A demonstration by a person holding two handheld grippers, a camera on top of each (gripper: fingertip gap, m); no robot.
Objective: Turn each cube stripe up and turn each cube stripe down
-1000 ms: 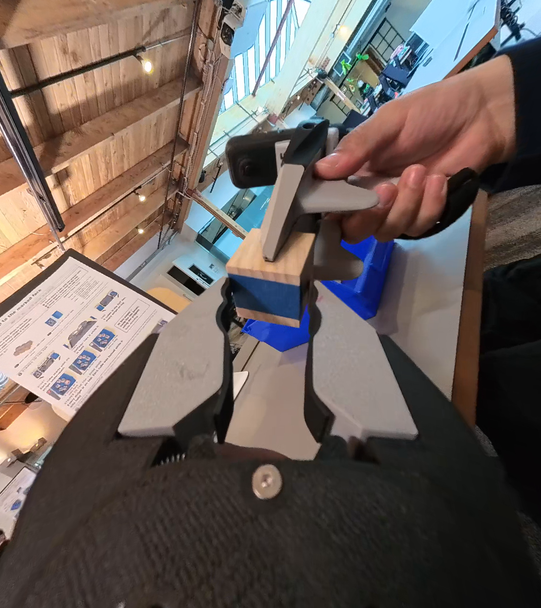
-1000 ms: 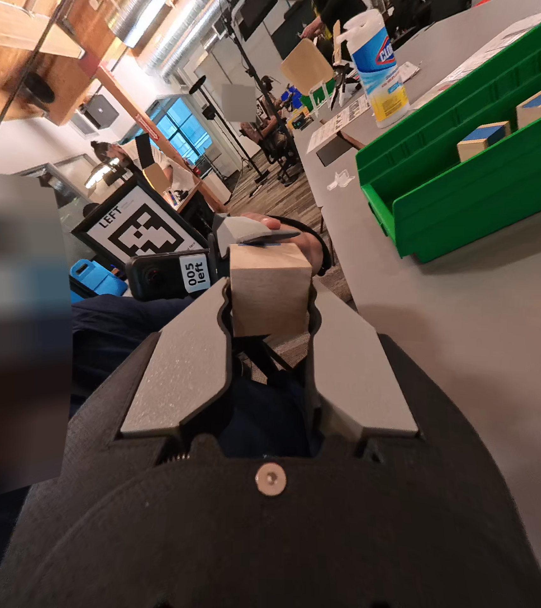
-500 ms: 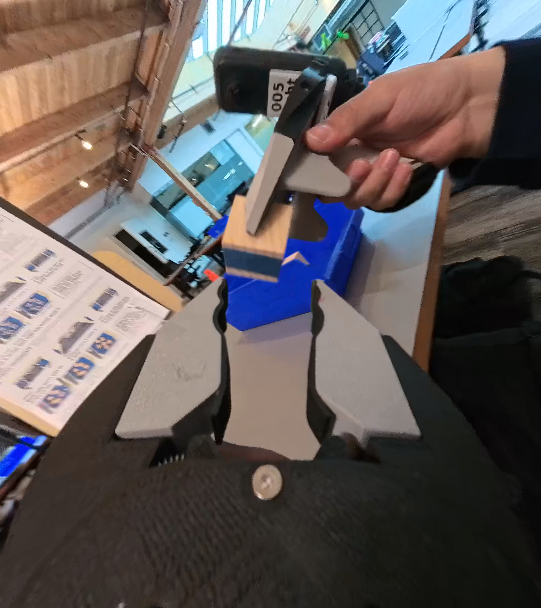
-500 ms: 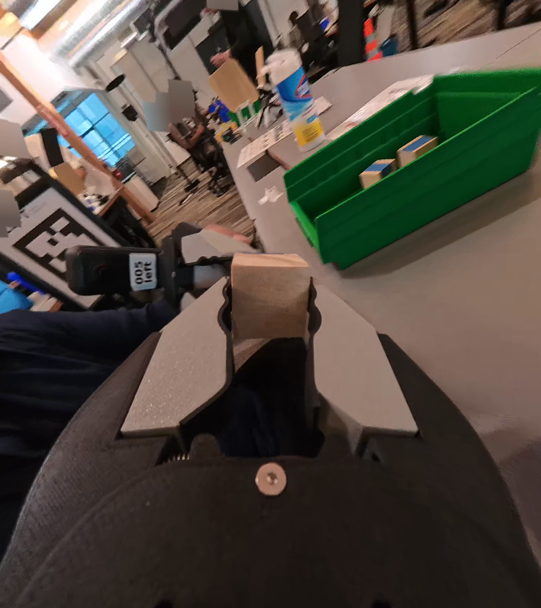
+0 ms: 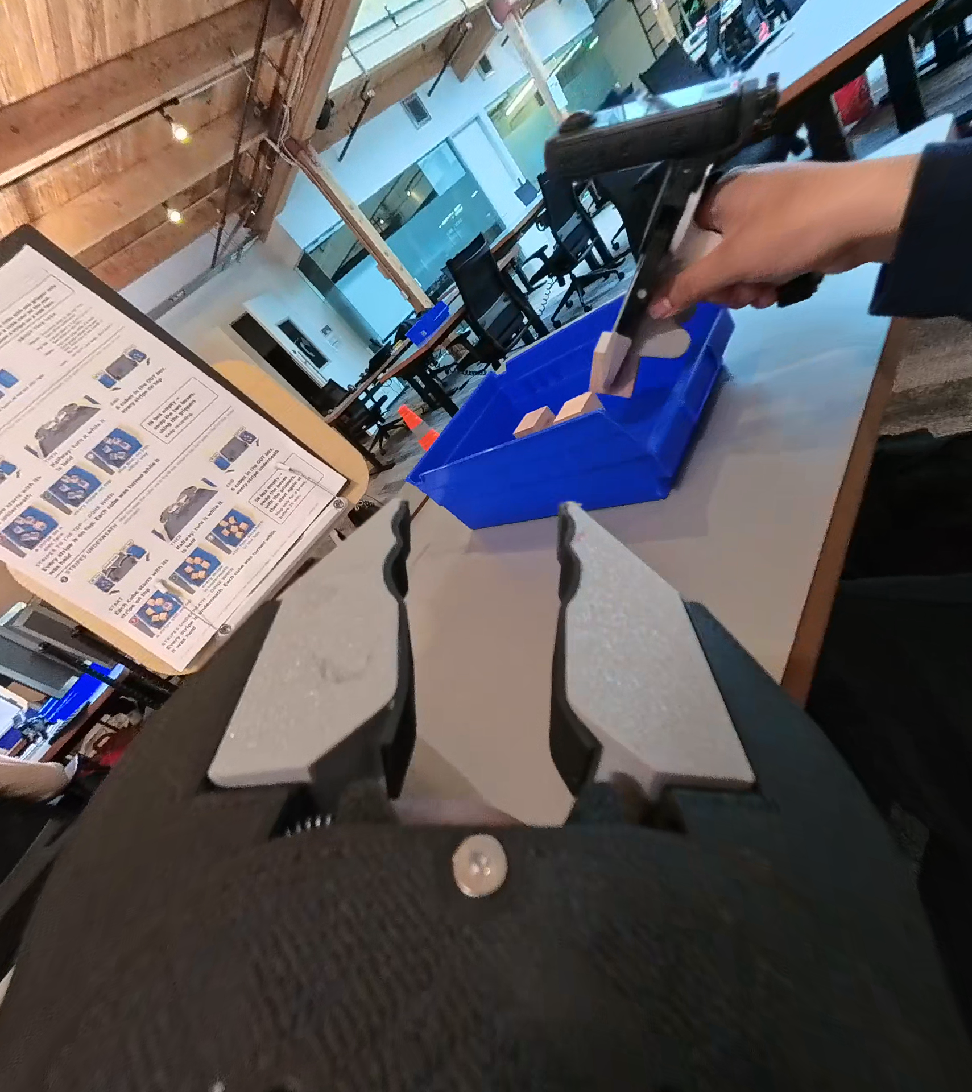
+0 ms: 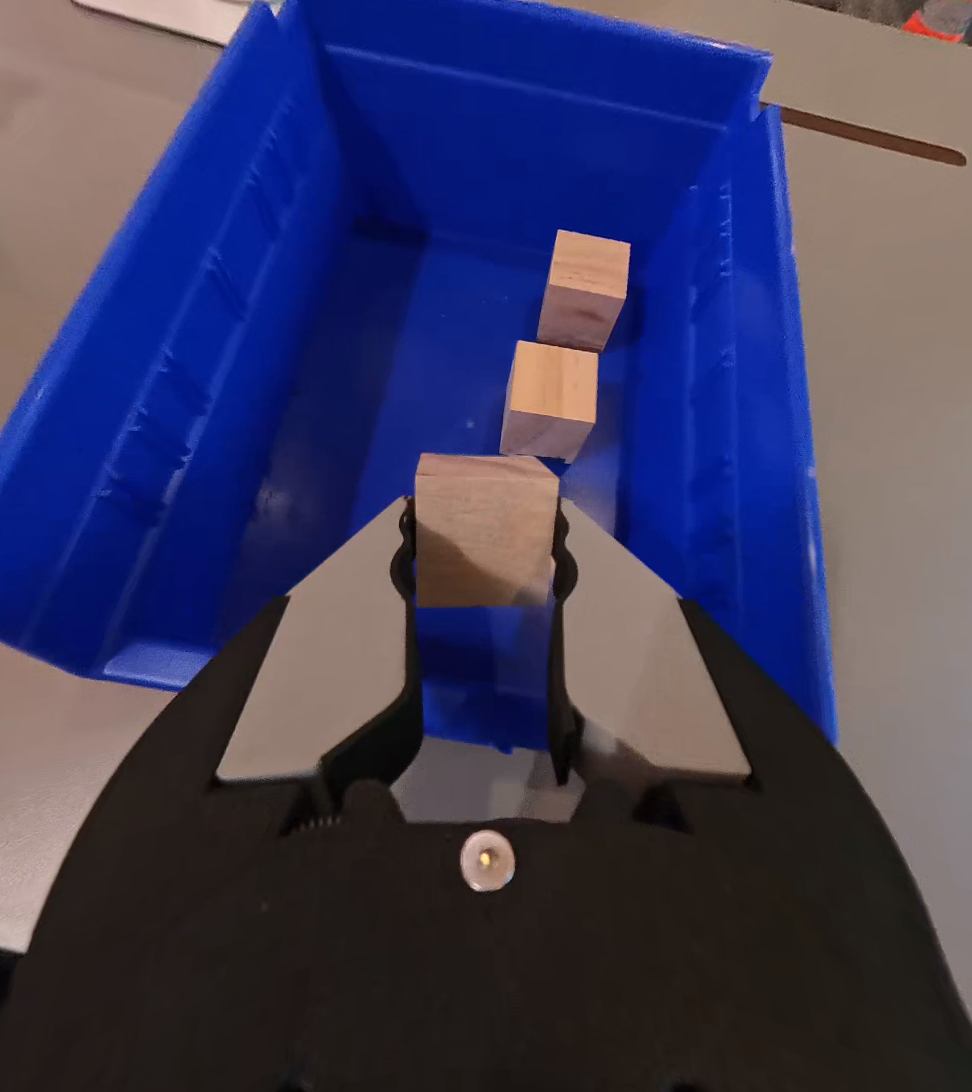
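Left gripper (image 5: 480, 532): jaws apart, nothing between, above grey table (image 5: 767, 449). Beyond, a hand (image 5: 767, 236) holds right gripper (image 5: 619, 378) down into blue bin (image 5: 560, 467), clamping a cube (image 5: 604, 366). Two cubes (image 5: 557, 413) lie inside. Instruction sheet (image 5: 93, 455) stands left.

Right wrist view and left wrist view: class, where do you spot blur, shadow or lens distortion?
Right wrist view: the blue bin rim smears with blur; a shadow crosses the held cube. Left wrist view: wide-angle bending of the table edge; the right gripper is soft.
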